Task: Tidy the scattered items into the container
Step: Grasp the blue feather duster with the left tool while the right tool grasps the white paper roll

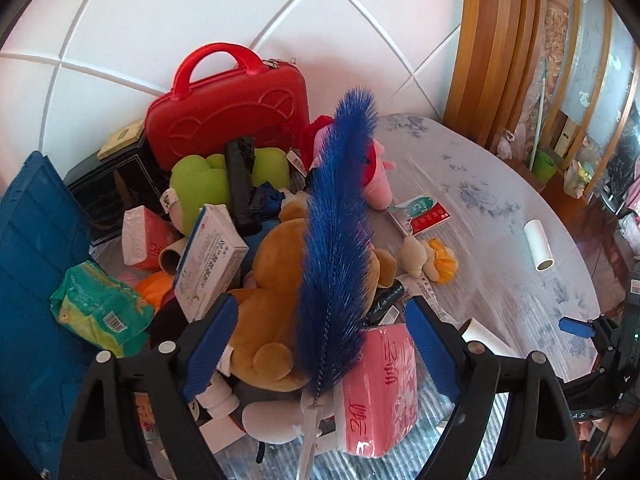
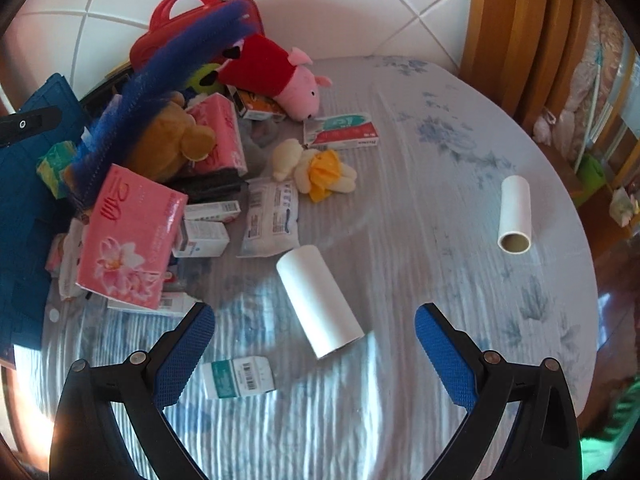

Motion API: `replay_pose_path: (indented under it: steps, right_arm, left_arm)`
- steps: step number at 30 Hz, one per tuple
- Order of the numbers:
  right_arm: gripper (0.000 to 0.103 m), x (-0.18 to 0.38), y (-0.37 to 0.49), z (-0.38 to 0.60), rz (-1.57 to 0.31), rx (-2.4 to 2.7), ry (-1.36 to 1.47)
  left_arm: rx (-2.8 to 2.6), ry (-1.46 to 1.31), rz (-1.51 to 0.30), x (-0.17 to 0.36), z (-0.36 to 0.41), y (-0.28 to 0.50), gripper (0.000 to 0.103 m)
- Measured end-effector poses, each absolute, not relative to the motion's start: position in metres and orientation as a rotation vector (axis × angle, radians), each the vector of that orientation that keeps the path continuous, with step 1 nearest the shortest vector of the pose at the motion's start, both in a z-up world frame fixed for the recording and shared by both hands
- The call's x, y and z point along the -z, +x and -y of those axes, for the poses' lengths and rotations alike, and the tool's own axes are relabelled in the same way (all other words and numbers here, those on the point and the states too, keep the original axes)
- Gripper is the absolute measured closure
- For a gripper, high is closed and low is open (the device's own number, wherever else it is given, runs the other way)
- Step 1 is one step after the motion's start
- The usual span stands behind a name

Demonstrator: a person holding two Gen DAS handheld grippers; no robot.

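A heap of items lies beside the blue crate point(image 1: 32, 260): a brown teddy bear point(image 1: 272, 280), a blue feather duster point(image 1: 336, 248) sticking up, a pink tissue pack point(image 1: 380, 384), boxes and plush toys. My left gripper point(image 1: 320, 320) hangs open over the heap, with the bear and the duster between its fingers and neither pad touching them. My right gripper point(image 2: 314, 312) is open too, low over the table. A white paper roll point(image 2: 320, 300) lies between its fingertips, untouched. The crate point(image 2: 24, 208) appears again at the far left.
A red case point(image 1: 228, 108) leans on the tiled wall behind the heap. A second white roll point(image 2: 515, 216), a small teal box point(image 2: 238, 378), a yellow plush point(image 2: 320, 170) and a red-and-white pack point(image 2: 340, 130) lie on the flowered tablecloth point(image 2: 440, 240). The table's round edge runs along the right.
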State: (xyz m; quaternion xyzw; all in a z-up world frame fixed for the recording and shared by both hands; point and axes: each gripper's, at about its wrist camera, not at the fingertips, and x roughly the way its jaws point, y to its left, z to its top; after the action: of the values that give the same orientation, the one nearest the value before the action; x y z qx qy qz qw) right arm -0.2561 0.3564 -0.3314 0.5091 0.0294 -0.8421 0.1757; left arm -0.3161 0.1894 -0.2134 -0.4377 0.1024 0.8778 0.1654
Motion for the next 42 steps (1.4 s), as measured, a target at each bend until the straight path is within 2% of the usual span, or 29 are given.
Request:
replay_pose_path:
  steps: [1,3,6,12,17,20,21,22,24,25,30,42]
  right_arm:
    - [0.001,0.338,-0.261,-0.357,-0.088,2.372,1.454]
    - [0.001,0.355,-0.271,-0.356,-0.105,2.344,1.484]
    - [0.001,0.377,-0.283,-0.354,-0.123,2.304,1.53]
    - [0.001,0.404,-0.295,-0.352,-0.128,2.247,1.574]
    - [0.001,0.419,-0.297,-0.344,-0.158,2.201,1.591]
    - [0.003,0.426,-0.299,-0.338,-0.199,2.181,1.596]
    - [0.009,0.428,-0.299,-0.335,-0.218,2.176,1.596]
    - [0.024,0.428,-0.298,-0.332,-0.239,2.176,1.594]
    - [0.044,0.429,-0.298,-0.327,-0.278,2.169,1.594]
    - [0.051,0.429,-0.297,-0.325,-0.286,2.16,1.593]
    - [0.053,0.426,-0.294,-0.322,-0.294,2.162,1.589]
    - [0.055,0.397,-0.286,-0.324,-0.249,2.2,1.544]
  left_arm:
    - [-2.49,-1.265,-0.312,0.221,-0.195,-0.321,0.026]
    - [-2.464,-1.328,-0.358,0.24,-0.207,-0.331,0.049]
    - [-2.435,-1.411,-0.378,0.264,-0.215,-0.345,0.068]
    - [-2.416,-1.396,-0.429,0.276,-0.223,-0.348,0.071]
    - [-2.434,-1.377,-0.427,0.274,-0.22,-0.347,0.088]
    - [-2.422,-1.371,-0.398,0.271,-0.215,-0.347,0.09]
    - [-2.42,-1.367,-0.387,0.271,-0.214,-0.346,0.091]
    - [-2.42,-1.364,-0.373,0.269,-0.211,-0.346,0.091]
    - [-2.422,-1.355,-0.349,0.267,-0.208,-0.345,0.091]
    - [-2.425,-1.351,-0.339,0.266,-0.207,-0.344,0.091]
    - [-2.444,-1.306,-0.278,0.253,-0.199,-0.336,0.092]
    - [-2.485,-1.245,-0.261,0.225,-0.181,-0.322,0.092]
